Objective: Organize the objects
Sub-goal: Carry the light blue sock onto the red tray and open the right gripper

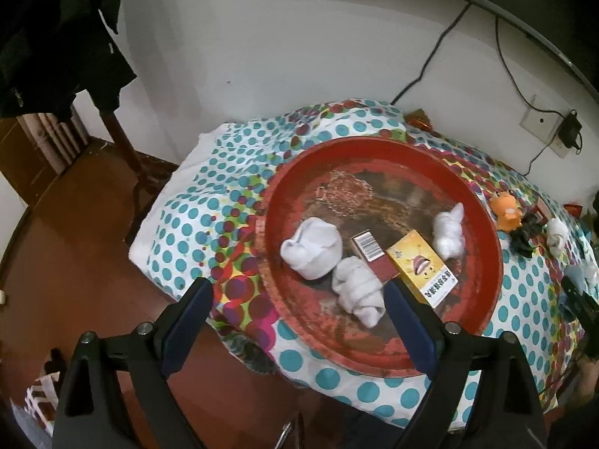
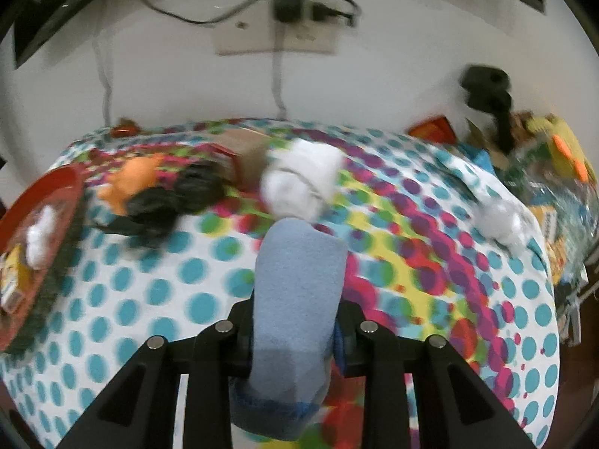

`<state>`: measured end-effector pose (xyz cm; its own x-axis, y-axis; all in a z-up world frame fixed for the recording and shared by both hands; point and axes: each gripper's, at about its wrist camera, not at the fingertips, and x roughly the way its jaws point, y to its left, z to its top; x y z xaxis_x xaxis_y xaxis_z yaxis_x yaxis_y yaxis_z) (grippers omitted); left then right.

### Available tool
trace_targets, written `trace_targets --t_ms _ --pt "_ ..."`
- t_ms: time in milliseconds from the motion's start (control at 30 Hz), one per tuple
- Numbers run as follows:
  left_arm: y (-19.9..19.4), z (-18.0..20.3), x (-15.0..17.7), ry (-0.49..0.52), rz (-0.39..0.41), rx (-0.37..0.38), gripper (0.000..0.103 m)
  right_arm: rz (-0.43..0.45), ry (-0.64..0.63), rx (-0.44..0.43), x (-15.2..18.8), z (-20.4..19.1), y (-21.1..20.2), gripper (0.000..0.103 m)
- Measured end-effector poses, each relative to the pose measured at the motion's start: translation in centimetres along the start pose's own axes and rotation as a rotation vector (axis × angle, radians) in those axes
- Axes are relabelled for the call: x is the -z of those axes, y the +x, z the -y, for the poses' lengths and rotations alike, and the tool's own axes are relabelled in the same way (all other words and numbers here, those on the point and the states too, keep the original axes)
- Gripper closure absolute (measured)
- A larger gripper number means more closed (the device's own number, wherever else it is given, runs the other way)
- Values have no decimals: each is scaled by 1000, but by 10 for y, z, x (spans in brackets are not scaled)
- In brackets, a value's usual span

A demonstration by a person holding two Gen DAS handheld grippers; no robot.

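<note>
Above the cloth (image 2: pixel 149 280), right gripper (image 2: pixel 295 321) clamped on blue sock (image 2: pixel 299 280); tray (image 1: pixel 483 299) at 9 o'clock. Left gripper (image 1: pixel 295 299) spread, empty. Advice: carry sock clear over the rim, release beside white socks (image 1: pixel 312 247).

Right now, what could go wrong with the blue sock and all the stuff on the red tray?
1. The right claw pinches the blue sock near one end only, so the rest sticks out loose and might slip free on the way.
2. The red tray already holds three white socks and two boxes, so dropping the sock in could knock the yellow box.
3. The open left claw hangs right over the tray and could get in the way.
</note>
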<state>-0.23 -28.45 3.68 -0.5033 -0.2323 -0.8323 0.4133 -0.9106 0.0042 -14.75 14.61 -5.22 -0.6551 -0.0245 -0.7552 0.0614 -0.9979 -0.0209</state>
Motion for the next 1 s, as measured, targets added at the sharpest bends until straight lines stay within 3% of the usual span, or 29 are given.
trace_targets --t_ms 433,700,1000 --pt "-8 -34 -7 -86 22 -24 9 44 -204 -187 -16 -137 -32 74" --pt "-9 -50 -8 -131 22 -26 9 21 -296 -302 -26 -217 -33 74" --pt "-9 -69 -9 -176 21 -26 9 -10 -359 -346 -42 -286 -20 74"
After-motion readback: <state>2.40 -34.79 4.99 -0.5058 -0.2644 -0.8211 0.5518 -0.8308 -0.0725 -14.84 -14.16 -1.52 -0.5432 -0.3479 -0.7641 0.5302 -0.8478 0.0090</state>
